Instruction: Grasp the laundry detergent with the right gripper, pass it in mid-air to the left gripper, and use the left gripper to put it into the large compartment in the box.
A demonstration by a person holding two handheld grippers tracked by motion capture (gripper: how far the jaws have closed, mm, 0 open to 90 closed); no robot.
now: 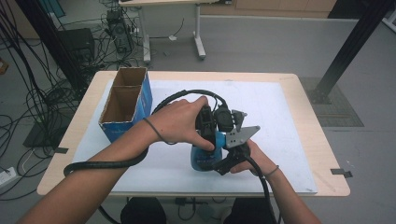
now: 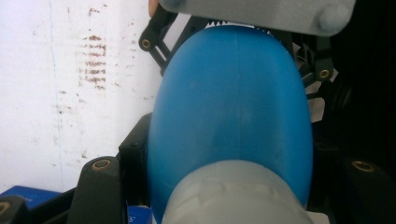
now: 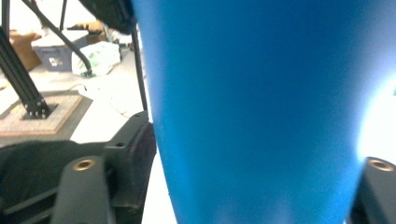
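At the left of the worktop (image 1: 299,140) stands an open cardboard box (image 1: 126,100) with two compartments, both apparently empty. Just to its right, near the front edge, a blue bottle (image 1: 203,158) with a grey cap stands on the white mat, caught between both hands. The left tongs (image 1: 209,140) come down from above and are clamped on the bottle near its cap; in the left gripper view the blue body (image 2: 233,116) swells between the black jaws with the grey cap (image 2: 233,196) nearest the lens. The right tongs (image 1: 229,161) reach in from the right, low on the body; in the right gripper view the bottle (image 3: 257,116) sits between the jaws, and I cannot tell whether the pads press on it or stand slightly off. The step in hand looks like a handover from right to left. Next, the right tongs probably need to back clear so the left can carry the bottle toward the box, keeping it upright.
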